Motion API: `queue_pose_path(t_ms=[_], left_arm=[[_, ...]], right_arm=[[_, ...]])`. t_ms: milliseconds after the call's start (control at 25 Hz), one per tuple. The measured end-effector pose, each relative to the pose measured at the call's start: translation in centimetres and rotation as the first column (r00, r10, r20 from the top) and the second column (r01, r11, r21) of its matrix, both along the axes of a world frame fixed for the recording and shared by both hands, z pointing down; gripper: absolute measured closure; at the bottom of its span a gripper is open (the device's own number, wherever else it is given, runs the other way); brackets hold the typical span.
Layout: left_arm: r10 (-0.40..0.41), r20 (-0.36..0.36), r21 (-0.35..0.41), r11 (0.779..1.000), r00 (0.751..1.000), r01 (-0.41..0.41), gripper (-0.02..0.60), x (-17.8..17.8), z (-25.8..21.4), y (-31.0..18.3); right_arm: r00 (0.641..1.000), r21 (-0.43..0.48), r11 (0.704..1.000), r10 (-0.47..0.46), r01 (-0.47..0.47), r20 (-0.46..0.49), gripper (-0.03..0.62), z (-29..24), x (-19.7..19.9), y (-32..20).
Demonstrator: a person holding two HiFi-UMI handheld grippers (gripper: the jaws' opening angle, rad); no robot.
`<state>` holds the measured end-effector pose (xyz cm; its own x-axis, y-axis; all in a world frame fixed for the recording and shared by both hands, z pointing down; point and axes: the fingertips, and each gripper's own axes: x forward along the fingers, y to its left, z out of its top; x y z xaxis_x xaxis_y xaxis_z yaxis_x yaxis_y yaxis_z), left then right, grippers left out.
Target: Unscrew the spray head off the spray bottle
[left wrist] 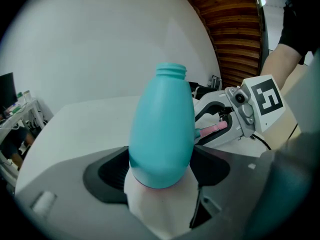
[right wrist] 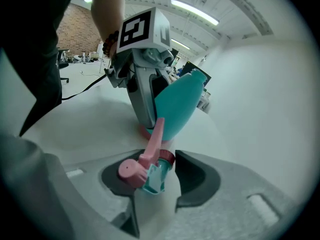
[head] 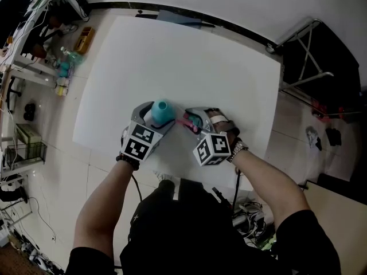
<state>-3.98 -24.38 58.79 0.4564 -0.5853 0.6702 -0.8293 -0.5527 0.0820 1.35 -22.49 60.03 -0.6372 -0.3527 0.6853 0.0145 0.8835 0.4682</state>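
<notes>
Left tongs [left wrist: 160, 176]: spread wide, clamped on the fat lower end of the smooth teal plastic spray bottle [left wrist: 162, 124]. Its bare threaded neck points up and away from them, so the head's already off.
Right tongs [right wrist: 155, 176]: about half open. The pink-and-teal plastic spray head [right wrist: 145, 171] sits between them, with the nozzle against one jaw and a sliver of gap at the collar on the other. Looks loose to me, not really pinched.
Where it all is: low over the white tabletop [head: 189, 56], with the bottle just beyond the right tongs' tips.
Risk 1: with no real squeeze on it, the head could tip or roll out from between the right tongs.
Risk 2: its pink lever [right wrist: 157, 131] reaches out past the tips toward the bottle, so a careless pull-back could snag it.
Risk 3: the bottle is rounded and slick, so any tilt and it could squirt out of the left tongs.
Risk 4: the neck is open and the bottle's opaque, so I can't tell if there's liquid in it. If there is, leaning it over would spill it.
</notes>
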Motion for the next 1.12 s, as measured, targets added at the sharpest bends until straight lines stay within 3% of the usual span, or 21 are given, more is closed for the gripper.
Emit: queue_pose_path(t_ms=[440,1120], left_arm=[[0.019,0.027,-0.005,1.000,0.999,-0.019,0.167,-0.1,0.1,0.9],[0.013,0.050,0.035,0.999,0.999,-0.015,0.170,-1.0,-1.0,2.6]], right_arm=[[0.999,-0.062,0.998,-0.032,0.032,0.004,0.301,0.6,-0.8,2.1],[0.999,-0.048,0.998,0.035,-0.033,0.037,0.299,-1.3,-1.1,3.3]])
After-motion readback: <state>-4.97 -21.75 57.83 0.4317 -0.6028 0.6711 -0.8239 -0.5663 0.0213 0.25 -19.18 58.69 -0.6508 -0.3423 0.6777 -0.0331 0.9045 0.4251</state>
